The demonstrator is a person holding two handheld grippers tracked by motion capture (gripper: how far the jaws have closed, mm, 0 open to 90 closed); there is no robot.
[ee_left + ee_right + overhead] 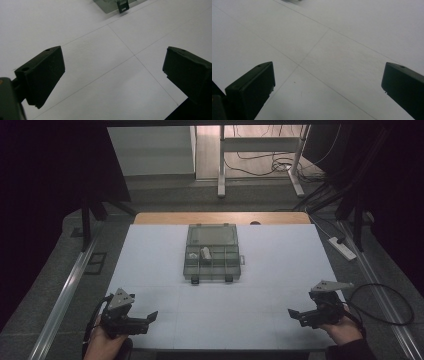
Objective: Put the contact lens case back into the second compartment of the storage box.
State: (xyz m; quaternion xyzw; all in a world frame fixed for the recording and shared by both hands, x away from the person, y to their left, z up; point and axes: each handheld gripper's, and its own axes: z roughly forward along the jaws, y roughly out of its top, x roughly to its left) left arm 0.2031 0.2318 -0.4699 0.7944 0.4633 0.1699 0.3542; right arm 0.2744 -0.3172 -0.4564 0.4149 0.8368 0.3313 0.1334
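Smoky clear plastic box (212,253) sits mid-table, lid open, long axis left-right. Left gripper (150,317) and right gripper (292,313) wait at near edge, both jaws wide apart, empty. Box ahead, roughly equidistant from the 2.

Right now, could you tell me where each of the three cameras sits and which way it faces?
High view: fixed above the person's side, looking forward and down on the white table and the translucent grey plastic compartment box; both hands and the left hand-held gripper and right hand-held gripper show.
Left gripper view: rides the left hand-held gripper, looking along its spread black jaws toward the box's corner.
Right gripper view: rides the right hand-held gripper, looking along its spread jaws across bare table.
Shared: the high and left gripper views both show the box.
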